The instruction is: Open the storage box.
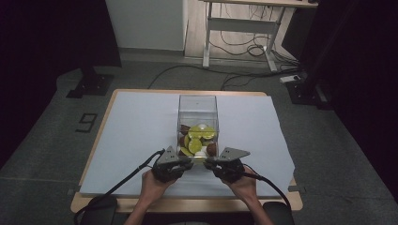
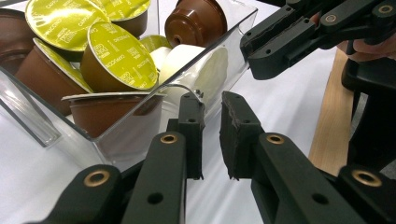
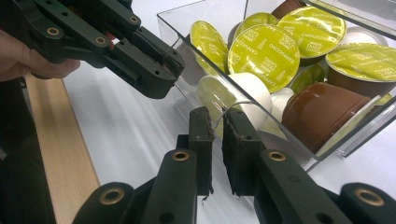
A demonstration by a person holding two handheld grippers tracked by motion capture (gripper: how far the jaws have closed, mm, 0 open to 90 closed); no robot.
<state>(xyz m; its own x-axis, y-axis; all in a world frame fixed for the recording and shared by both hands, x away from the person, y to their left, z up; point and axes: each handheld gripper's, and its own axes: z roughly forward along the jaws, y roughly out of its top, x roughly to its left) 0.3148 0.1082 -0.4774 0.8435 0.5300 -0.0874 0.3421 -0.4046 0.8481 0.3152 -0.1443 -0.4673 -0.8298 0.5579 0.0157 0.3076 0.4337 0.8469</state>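
A clear plastic box [image 1: 197, 105] stands on the white-covered table [image 1: 136, 136]. It holds several coffee capsules [image 1: 202, 133]: green-lidded ones [image 2: 122, 56], brown ones [image 3: 322, 112] and white ones [image 3: 252, 88]. Both grippers sit side by side at the box's near end. My left gripper [image 1: 190, 161] [image 2: 212, 100] is shut, with nothing between its jaws, its tips just short of the near wall [image 2: 28, 116]. My right gripper [image 1: 206, 162] [image 3: 218, 114] is likewise shut and empty, close to the same wall [image 3: 177, 28]. Each gripper view shows the other gripper, the right [image 2: 252, 56] and the left [image 3: 161, 70].
The wooden table edge [image 3: 60, 140] runs just behind the grippers. White cover spreads to the left and right of the box. Beyond the table stand a desk frame [image 1: 239, 28] with loose cables and dark stands on the floor.
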